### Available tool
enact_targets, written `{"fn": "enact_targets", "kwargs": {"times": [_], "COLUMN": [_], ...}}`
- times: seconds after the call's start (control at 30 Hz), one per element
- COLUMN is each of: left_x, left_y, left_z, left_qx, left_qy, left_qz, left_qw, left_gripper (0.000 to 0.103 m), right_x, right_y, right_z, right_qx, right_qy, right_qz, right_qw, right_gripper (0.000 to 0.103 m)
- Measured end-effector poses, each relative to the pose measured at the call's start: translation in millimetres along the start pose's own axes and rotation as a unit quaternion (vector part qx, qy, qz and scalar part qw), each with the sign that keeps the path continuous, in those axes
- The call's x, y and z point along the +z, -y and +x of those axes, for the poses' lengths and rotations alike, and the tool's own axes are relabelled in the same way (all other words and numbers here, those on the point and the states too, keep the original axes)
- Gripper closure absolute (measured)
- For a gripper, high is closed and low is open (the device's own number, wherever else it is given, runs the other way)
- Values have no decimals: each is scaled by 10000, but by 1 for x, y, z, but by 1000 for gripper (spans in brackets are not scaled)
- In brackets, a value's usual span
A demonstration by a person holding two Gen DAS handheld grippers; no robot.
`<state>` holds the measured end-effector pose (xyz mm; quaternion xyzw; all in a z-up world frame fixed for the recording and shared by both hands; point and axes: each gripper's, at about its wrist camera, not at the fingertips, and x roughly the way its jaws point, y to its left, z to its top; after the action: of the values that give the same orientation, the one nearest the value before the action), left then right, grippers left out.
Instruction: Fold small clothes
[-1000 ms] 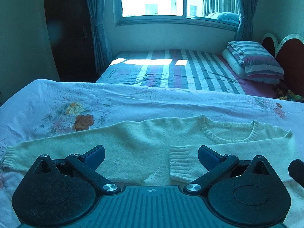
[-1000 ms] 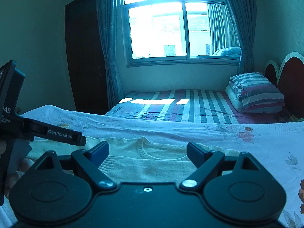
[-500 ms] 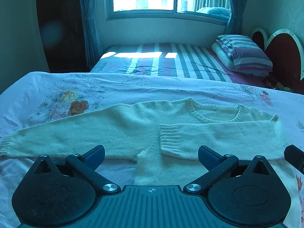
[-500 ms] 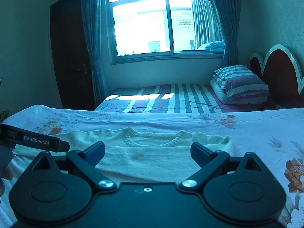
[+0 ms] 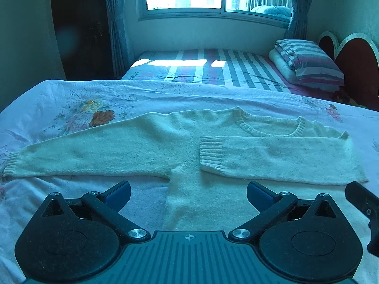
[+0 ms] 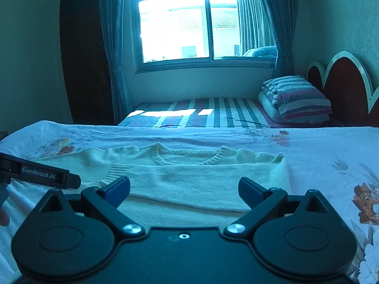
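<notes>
Left wrist: my left gripper, jaws wide and empty, has drawn back; cream sweater flat on floral bedspread, one sleeve folded across.

Right wrist: right gripper wide, empty, more bare bedspread rightward.

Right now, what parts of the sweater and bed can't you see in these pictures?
- Sweater hem: hidden behind the left gripper body in the left wrist view.
- Same hem in the right wrist view: covered by the right gripper body.
- Outstretched sleeve cuff: seen only in the left wrist view; the other gripper blocks it in the right.
- Floral sheet: cut off by both pictures' edges.
</notes>
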<state>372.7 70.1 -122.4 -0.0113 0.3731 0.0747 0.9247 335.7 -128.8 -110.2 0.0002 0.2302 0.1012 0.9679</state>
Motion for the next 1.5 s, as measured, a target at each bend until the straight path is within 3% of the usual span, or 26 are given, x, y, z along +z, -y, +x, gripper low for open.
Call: {"fn": "enact_targets", "kwargs": {"times": [0.27, 0.57, 0.63, 0.7, 0.8, 0.9, 0.97, 1.2, 1.33, 1.5], "left_x": [-3, 4, 4, 2, 2, -1, -3, -1, 7, 22], "left_y": [8, 18, 20, 23, 23, 21, 20, 17, 16, 11], "left_z": [-37, -43, -45, -46, -45, -46, -43, -8, 10, 11], "left_qx": [125, -44, -121, -165, -214, -304, -301, -193, -128, -159], "left_qy": [16, 17, 30, 49, 23, 19, 9, -91, -130, 10], "left_qz": [-11, 110, 142, 269, 301, 237, 295, 273, 162, 55], "left_qw": [9999, 9999, 9998, 9995, 9993, 9993, 9991, 9994, 9997, 9999], "left_gripper": [0, 0, 0, 0, 0, 0, 0, 0, 0, 0], "right_x": [3, 7, 5, -1, 0, 14, 21, 16, 20, 20], "right_y": [3, 4, 5, -2, -11, 17, 37, 48, 63, 56], "right_z": [-32, -47, -43, -44, -34, -31, -19, 16, 36, 36], "right_qx": [31, -134, -37, -345, -426, -703, -936, -756, -841, -771], "right_qy": [-38, 52, -86, 82, -7, 395, 296, 73, -245, -188], "right_qz": [135, 279, 427, 219, -78, 416, 580, 127, 536, 507], "right_qw": [9999, 9995, 9990, 9991, 9991, 9959, 9935, 9970, 9947, 9956], "right_gripper": [5, 2, 2, 1, 5, 0, 0, 0, 0, 0]}}
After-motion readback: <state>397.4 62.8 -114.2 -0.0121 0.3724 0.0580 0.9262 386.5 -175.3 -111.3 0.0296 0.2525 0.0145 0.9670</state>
